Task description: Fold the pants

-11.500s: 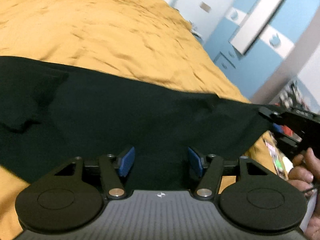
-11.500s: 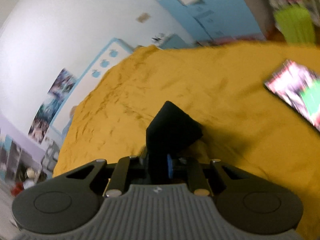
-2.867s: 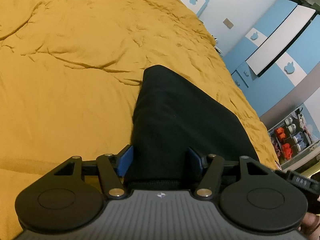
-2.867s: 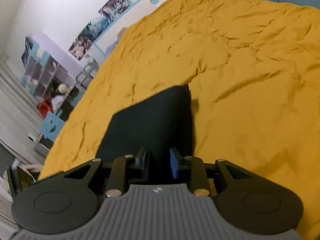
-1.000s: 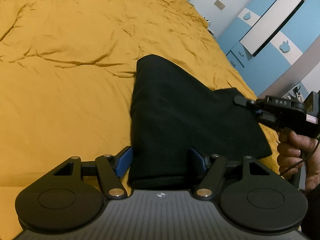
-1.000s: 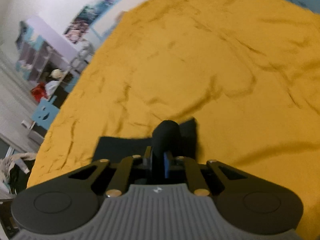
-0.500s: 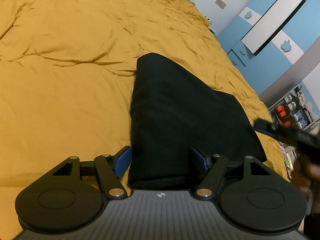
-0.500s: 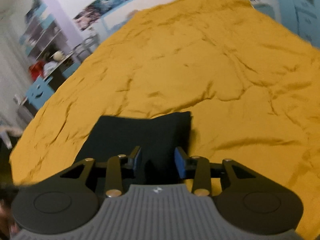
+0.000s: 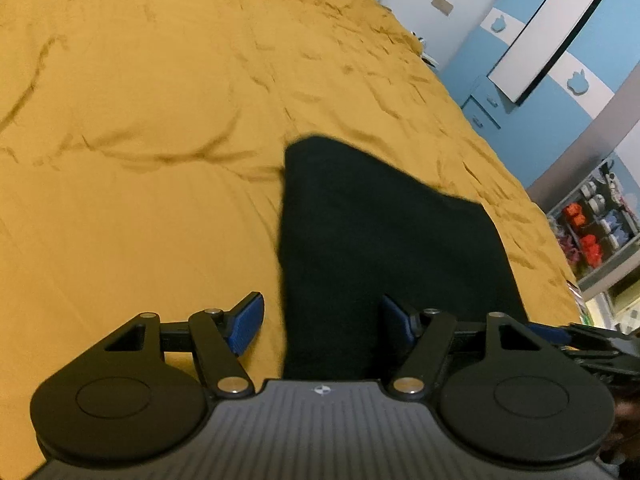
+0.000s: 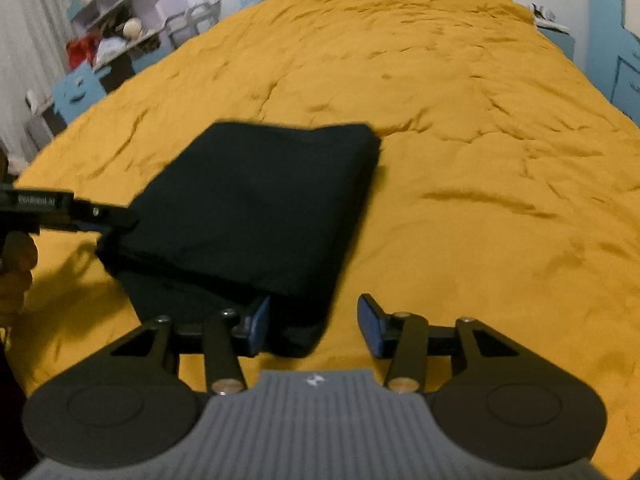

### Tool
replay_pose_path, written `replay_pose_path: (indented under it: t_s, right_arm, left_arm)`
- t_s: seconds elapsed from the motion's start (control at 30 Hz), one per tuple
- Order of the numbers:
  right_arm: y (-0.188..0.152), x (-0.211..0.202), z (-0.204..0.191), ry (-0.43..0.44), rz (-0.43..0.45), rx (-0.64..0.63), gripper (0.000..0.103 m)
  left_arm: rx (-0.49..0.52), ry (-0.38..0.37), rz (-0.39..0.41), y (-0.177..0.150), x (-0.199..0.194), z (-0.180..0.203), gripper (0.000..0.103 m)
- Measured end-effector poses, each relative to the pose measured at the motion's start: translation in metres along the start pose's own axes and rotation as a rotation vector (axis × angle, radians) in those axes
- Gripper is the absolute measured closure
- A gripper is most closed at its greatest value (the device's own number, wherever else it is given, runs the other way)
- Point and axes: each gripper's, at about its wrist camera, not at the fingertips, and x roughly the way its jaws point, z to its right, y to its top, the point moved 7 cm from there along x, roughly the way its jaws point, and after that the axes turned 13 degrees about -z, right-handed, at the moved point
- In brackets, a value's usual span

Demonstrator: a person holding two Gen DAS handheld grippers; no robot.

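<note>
Black pants (image 9: 380, 240) lie folded into a thick rectangle on the mustard bedspread (image 9: 140, 120). My left gripper (image 9: 320, 322) straddles their near left edge, and its wide jaws are closing a little without pressing the cloth. In the right wrist view the pants (image 10: 260, 200) fill the middle. My right gripper (image 10: 314, 326) is at their near right corner. Its jaws are opening, the corner lies between them, and the pads do not press it. The left gripper (image 10: 116, 218) shows at the pants' left side, held by a hand (image 10: 16, 264). The right gripper (image 9: 560, 334) peeks in low right.
The bedspread (image 10: 480, 160) stretches wide beyond and beside the pants. Blue wardrobes (image 9: 540, 60) and a shelf of small items (image 9: 592, 232) stand past the bed's right edge. Shelving (image 10: 108, 20) and a blue cabinet (image 10: 76, 92) stand past its left edge.
The right gripper let go of the fold of pants it held, its jaws spread, and it drew back to the near corner. The pants now lie flat. The left gripper hardly moved.
</note>
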Motion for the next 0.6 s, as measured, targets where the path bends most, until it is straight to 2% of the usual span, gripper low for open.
replay_pose_path:
  t_s: [0.17, 0.3, 0.43, 0.5, 0.6]
  right_arm:
    - [0.016, -0.008, 0.011, 0.118, 0.02, 0.117, 0.042]
    - [0.035, -0.003, 0.013, 0.261, 0.012, 0.234, 0.041]
    - [0.055, -0.011, 0.021, 0.451, 0.031, 0.365, 0.039]
    - [0.064, -0.023, 0.025, 0.477, 0.07, 0.383, 0.036]
    - [0.073, -0.032, 0.028, 0.451, 0.085, 0.38, 0.033]
  left_arm:
    - [0.012, 0.031, 0.024, 0.021, -0.009, -0.007, 0.027]
    - [0.028, 0.039, 0.02, 0.033, -0.005, -0.007, 0.027]
    - [0.026, 0.022, 0.005, 0.038, 0.005, -0.006, 0.027]
    - [0.029, 0.01, -0.004, 0.039, 0.009, -0.006, 0.027]
    - [0.043, 0.002, -0.019, 0.041, 0.018, -0.006, 0.027]
